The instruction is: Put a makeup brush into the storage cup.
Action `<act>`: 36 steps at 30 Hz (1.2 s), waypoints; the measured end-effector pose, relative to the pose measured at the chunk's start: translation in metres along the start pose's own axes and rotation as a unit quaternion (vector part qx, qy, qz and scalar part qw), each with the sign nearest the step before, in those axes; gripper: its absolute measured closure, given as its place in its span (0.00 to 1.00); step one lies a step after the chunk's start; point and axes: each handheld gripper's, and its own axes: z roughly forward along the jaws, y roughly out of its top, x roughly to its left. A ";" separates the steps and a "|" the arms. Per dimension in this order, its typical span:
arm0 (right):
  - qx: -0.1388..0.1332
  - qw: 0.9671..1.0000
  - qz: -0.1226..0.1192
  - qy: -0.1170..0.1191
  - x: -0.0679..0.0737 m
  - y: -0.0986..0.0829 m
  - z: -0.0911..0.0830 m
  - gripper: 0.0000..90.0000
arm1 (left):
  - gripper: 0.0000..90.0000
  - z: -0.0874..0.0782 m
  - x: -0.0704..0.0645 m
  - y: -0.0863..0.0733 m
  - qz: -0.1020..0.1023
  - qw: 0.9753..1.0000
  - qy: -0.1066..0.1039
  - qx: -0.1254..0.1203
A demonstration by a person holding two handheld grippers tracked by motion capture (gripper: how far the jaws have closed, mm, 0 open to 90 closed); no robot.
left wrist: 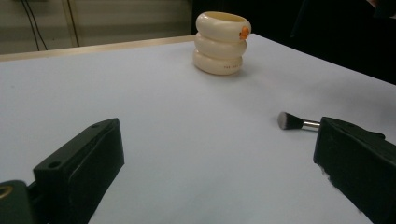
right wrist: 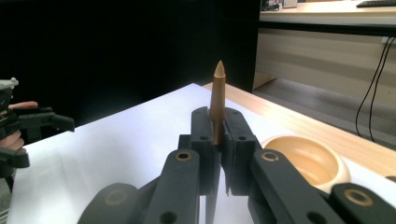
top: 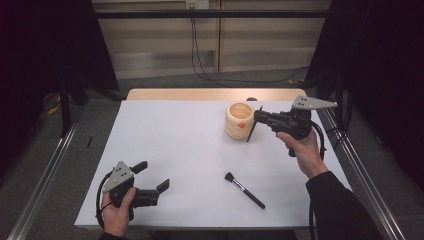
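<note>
The right gripper (top: 257, 120), upper right of the frame, clamps a brush (right wrist: 217, 100) upright beside the holder (top: 238, 120), ready for dropping in; the left gripper (top: 152, 176) waits, jaws spread.

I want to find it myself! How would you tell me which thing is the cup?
Look at the white table, toward its far right part. Beside the right gripper stands the cup, cream, shaped like three stacked rings with an orange spot. The brush nearby lies flat, thin and dark.
</note>
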 end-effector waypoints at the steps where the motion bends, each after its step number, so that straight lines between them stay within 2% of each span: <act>1: -0.004 1.000 0.000 0.000 -0.002 0.001 0.001 0.94 | 0.02 0.000 0.000 0.000 0.003 1.000 0.001 0.001; 7: -0.006 1.000 -0.007 -0.012 -0.009 0.013 0.006 0.94 | 0.02 -0.001 0.001 0.000 0.002 1.000 0.003 -0.001; 11: -0.009 1.000 -0.010 -0.021 -0.015 0.025 0.008 0.94 | 0.02 -0.001 -0.001 0.000 0.006 1.000 -0.003 0.002; 14: -0.010 0.999 -0.013 -0.028 -0.021 0.034 0.010 0.94 | 0.02 0.000 -0.002 0.000 0.018 1.000 -0.003 0.007; 18: -0.009 0.999 -0.011 -0.043 -0.030 0.042 0.015 0.94 | 0.02 0.000 -0.004 0.000 0.017 1.000 -0.005 0.008; 26: 0.008 0.997 -0.005 -0.075 -0.047 0.041 0.028 0.94 | 0.02 -0.001 -0.004 -0.001 0.018 1.000 -0.004 0.008; 33: 0.022 0.996 -0.004 -0.084 -0.054 0.039 0.041 0.93 | 0.02 0.000 -0.004 -0.001 0.019 1.000 -0.011 0.007; 36: 0.025 0.996 -0.005 -0.085 -0.055 0.039 0.050 0.93 | 0.03 0.001 -0.002 -0.001 0.025 1.000 -0.015 0.011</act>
